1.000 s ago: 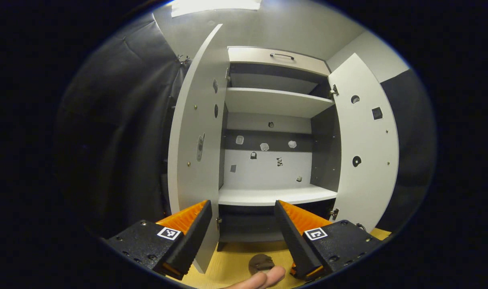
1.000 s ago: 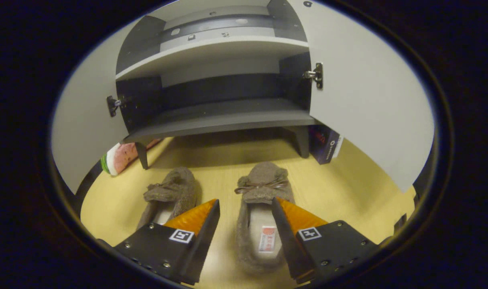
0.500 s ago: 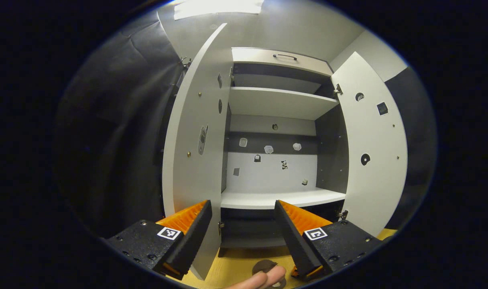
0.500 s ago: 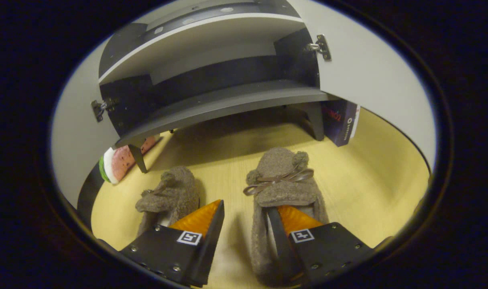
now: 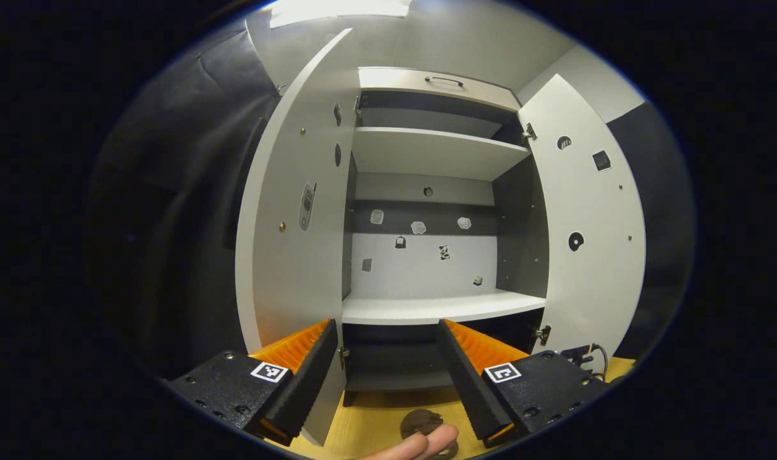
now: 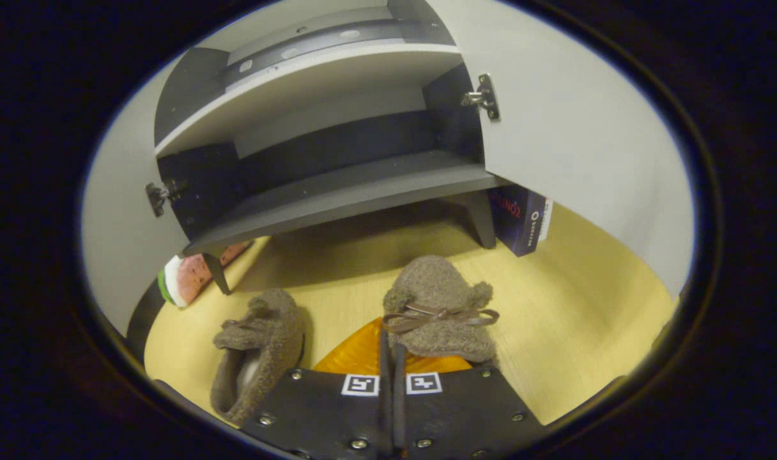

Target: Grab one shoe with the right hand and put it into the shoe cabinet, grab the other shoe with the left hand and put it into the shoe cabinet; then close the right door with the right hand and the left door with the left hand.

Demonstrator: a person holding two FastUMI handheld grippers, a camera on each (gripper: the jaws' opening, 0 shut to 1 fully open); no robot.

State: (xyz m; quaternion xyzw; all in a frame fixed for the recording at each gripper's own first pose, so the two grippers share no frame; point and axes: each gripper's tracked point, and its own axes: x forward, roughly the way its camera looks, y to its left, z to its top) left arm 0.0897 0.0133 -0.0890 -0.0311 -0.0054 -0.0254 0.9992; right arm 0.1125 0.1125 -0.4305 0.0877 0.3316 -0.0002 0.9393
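Right gripper (image 6: 392, 358) pinched on side wall of right shoe (image 6: 439, 310) on floor — other shoe (image 6: 257, 351) just beside. Left gripper (image 5: 388, 374) spread, facing open shoe cabinet (image 5: 427, 306).

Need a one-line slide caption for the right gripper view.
Right gripper shut on the bowed shoe; other shoe on the floor beside it, before the open cabinet.

Watermelon-slice toy (image 6: 183, 276), dark box (image 6: 519, 217) on yellow floor (image 6: 574, 287).
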